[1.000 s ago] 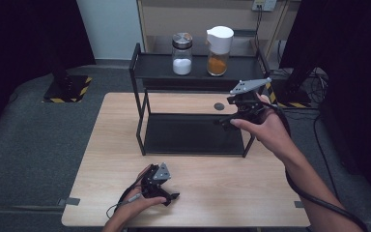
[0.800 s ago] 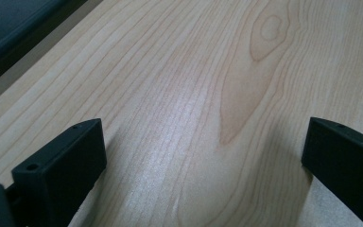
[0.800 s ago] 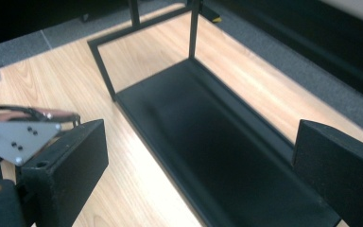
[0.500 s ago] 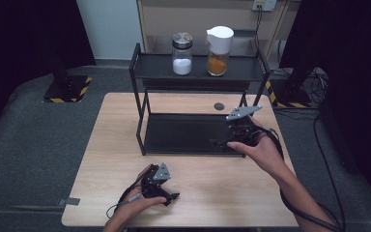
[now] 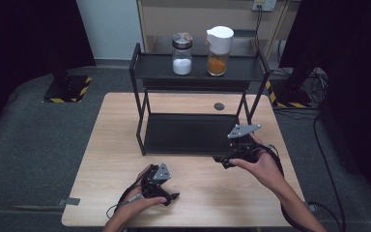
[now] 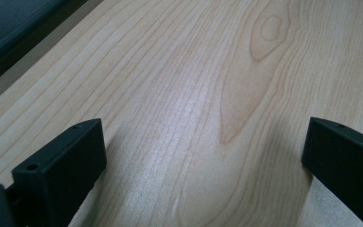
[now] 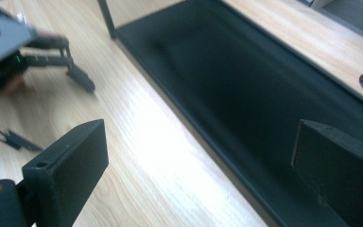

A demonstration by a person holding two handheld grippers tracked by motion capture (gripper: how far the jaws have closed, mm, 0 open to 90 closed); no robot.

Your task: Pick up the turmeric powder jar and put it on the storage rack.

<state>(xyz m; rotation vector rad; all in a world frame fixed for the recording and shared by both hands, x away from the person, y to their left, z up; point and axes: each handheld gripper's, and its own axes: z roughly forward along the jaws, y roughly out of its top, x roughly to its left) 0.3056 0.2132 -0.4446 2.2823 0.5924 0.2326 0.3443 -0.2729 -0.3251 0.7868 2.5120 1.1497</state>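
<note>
Jars stand side by side on the top tier of the black rack: a glass jar of white powder and a white-lidded jar of orange powder. Both are upright and well apart from either gripper. The right gripper hangs at the front right corner of the rack's bare lower shelf, jaws spread wide with nothing between them; its own view looks across the shelf edge and the table. The left gripper rests low on the wooden table near the front edge, jaws likewise spread over bare wood. Judging by this, any shelving of the 2 jars looks finished, with both hands empty and near the person; if more work remains, neither gripper has begun it.
</note>
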